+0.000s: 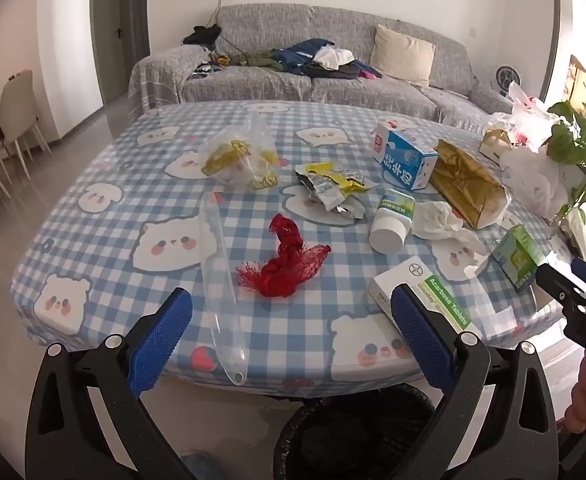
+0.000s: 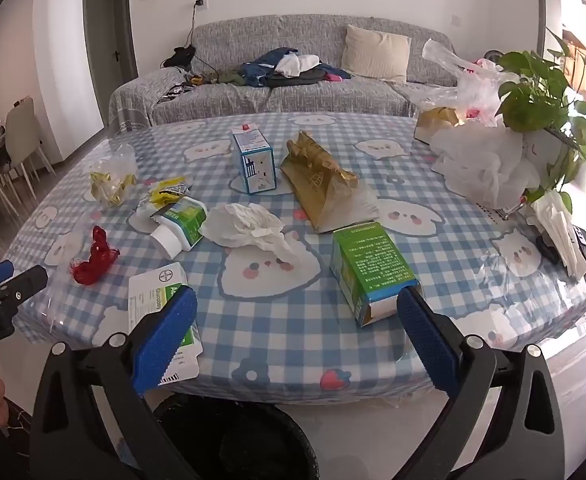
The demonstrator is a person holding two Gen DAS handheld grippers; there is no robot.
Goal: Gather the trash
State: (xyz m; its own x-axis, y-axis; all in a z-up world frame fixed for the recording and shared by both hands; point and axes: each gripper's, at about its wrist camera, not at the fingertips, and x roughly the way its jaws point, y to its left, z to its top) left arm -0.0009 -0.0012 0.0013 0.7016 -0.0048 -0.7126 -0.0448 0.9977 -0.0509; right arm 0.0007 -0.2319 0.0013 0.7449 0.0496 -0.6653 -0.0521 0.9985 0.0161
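Trash litters a desk draped in a blue-checked cloth printed with cartoon bears: a crumpled red mesh net, a long clear plastic sleeve reaching the near edge, a clear bag of yellow scraps, torn yellow-and-silver wrappers, a white bottle with a green label lying on its side, a wadded white tissue, a flattened gold paper bag, an upright blue-and-white milk carton, a green carton lying open-ended, and a white-and-green tablet box near the front edge. A black wastebasket sits on the floor just below the desk's near rim. Both handheld tools hover at that edge, tilted downward; the left gripper and the right gripper have their blue-padded fingers spread wide and released, grasping nothing. White plastic bags and a leafy plant crowd the desk's far right.
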